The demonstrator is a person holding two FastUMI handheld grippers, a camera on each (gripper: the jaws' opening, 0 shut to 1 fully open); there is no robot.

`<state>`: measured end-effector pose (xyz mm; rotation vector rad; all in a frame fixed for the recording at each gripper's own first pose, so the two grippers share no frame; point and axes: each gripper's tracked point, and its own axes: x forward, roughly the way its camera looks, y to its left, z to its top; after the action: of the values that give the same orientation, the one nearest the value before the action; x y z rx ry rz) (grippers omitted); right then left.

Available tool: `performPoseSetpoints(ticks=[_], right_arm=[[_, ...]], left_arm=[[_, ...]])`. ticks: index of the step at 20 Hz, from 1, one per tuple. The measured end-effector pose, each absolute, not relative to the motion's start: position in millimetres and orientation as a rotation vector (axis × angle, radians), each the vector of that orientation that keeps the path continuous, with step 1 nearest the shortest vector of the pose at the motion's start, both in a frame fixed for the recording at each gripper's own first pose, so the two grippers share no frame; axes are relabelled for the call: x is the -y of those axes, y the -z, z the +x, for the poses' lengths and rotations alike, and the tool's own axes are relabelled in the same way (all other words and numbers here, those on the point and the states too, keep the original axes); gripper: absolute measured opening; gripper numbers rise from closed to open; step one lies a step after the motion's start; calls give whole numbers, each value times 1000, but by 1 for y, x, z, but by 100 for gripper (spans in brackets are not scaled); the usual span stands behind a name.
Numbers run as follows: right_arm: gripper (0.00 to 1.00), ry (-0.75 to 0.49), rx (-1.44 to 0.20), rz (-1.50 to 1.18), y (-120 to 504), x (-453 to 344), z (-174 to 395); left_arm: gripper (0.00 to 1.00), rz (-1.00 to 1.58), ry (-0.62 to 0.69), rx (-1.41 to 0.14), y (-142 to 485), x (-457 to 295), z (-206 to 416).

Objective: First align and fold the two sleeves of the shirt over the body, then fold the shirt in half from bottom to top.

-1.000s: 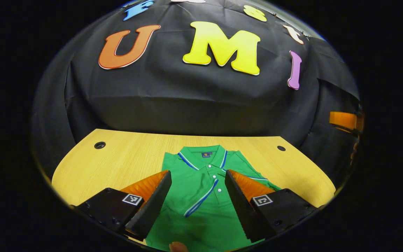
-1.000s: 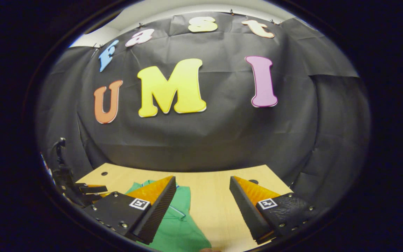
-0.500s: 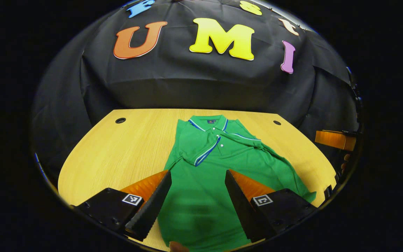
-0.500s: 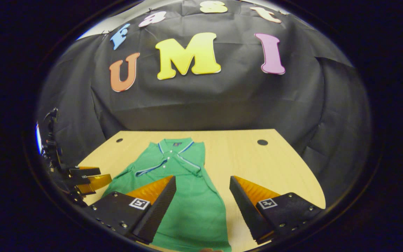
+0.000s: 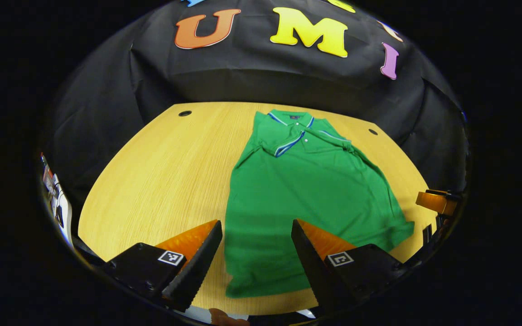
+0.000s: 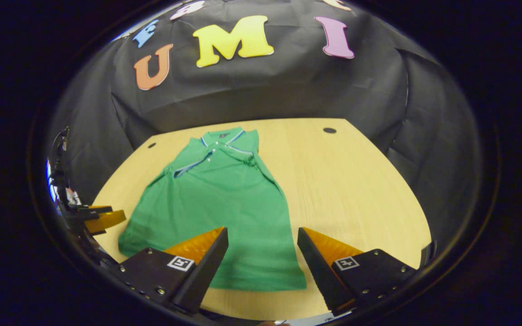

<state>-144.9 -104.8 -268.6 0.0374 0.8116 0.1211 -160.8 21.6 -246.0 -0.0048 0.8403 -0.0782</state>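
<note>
Sleeves folded in, the green polo shirt (image 5: 306, 190) lies flat on the light wooden bench (image 5: 166, 181), both left gripper (image 5: 256, 260) and right gripper (image 6: 263, 262) spread wide above its hem, empty.

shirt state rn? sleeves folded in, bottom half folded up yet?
Sleeves folded in: both lie across the chest of the shirt below the collar. Bottom fold not done: the hem lies flat on the table.

Green shirt (image 5: 306, 190), blue-white trim
</note>
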Motion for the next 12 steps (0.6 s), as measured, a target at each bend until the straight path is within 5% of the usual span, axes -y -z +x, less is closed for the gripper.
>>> performPoseSetpoints(ticks=[12], right_arm=[[96, -71, -985, 25, 329, 121, -180]], left_arm=[[99, -9, 2, -1014, 291, -39, -211]])
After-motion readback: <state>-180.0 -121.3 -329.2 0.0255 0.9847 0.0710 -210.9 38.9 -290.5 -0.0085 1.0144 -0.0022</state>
